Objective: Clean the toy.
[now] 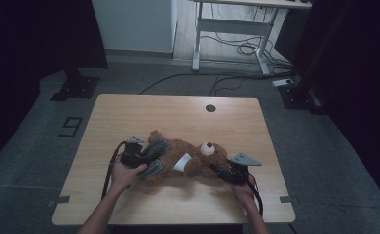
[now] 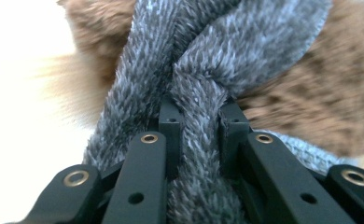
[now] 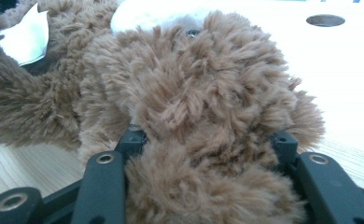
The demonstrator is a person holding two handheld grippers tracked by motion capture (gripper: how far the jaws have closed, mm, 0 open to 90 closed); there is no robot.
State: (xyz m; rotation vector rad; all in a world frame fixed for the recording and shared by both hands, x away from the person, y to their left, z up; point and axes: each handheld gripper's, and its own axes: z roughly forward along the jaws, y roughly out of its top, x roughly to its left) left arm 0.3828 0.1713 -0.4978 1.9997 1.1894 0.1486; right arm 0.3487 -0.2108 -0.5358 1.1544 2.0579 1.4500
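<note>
Brown and shaggy, the plush teddy bear (image 1: 190, 163) lies on its back at the centre of the pale wooden table (image 1: 129, 114), head toward the right of the frame, a white tag (image 1: 181, 162) on its belly. We have the left gripper (image 2: 199, 123) clamped tight on a fold of grey knitted cloth (image 2: 227, 51) at the bear's legs, left of centre. Our right gripper (image 3: 208, 140) stands half open, its jaws pressed on either side of the bear's furry head.
</note>
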